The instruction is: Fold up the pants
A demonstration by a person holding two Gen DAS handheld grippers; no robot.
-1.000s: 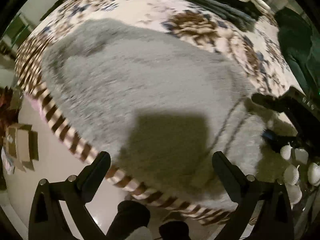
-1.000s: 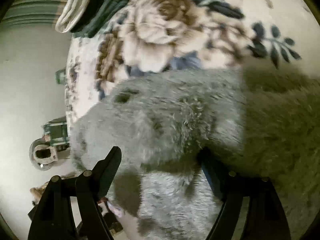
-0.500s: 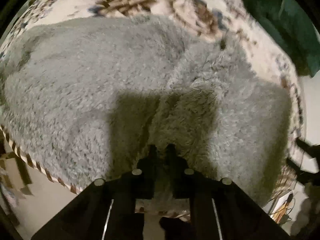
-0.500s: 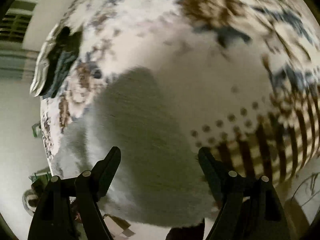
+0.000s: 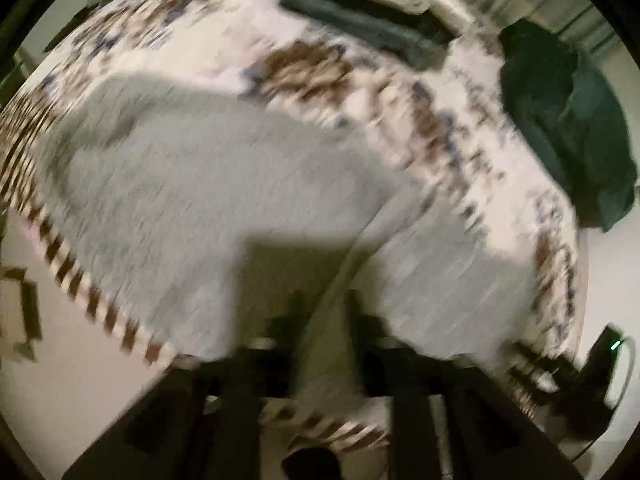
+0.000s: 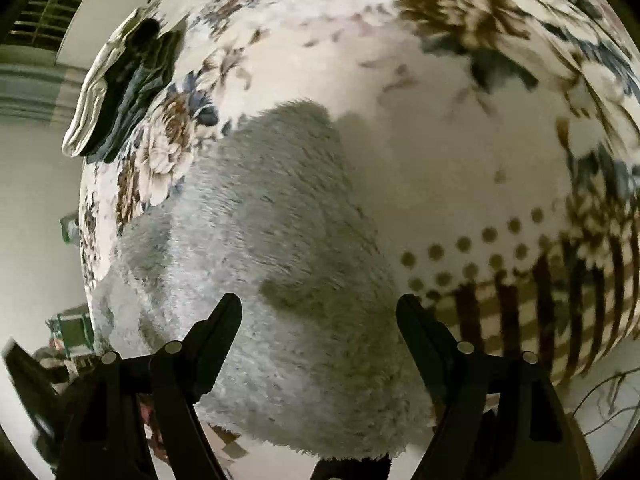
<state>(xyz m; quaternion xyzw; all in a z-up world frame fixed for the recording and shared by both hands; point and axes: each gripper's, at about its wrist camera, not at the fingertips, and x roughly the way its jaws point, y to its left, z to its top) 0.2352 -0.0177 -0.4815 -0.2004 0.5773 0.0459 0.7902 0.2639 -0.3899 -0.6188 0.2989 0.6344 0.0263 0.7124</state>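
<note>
The grey fluffy pants [image 5: 224, 192] lie spread on a floral blanket [image 5: 304, 68] over a round table. The left wrist view is blurred by motion. My left gripper [image 5: 324, 320] is shut on a fold of the pants near the table's front edge and the cloth rises between the fingers. In the right wrist view the pants [image 6: 272, 248] fill the lower middle. My right gripper [image 6: 320, 320] is open just above them, with nothing between its fingers.
A dark green garment [image 5: 568, 128] lies at the right of the table. A folded dark and cream pile [image 5: 372, 20] sits at the far edge; it also shows in the right wrist view [image 6: 120, 88]. The striped blanket border [image 6: 560, 300] hangs over the edge.
My left gripper closed on the pants and has pulled back and up with them. My right gripper let go of the pants earlier, swung over them and now hovers open.
</note>
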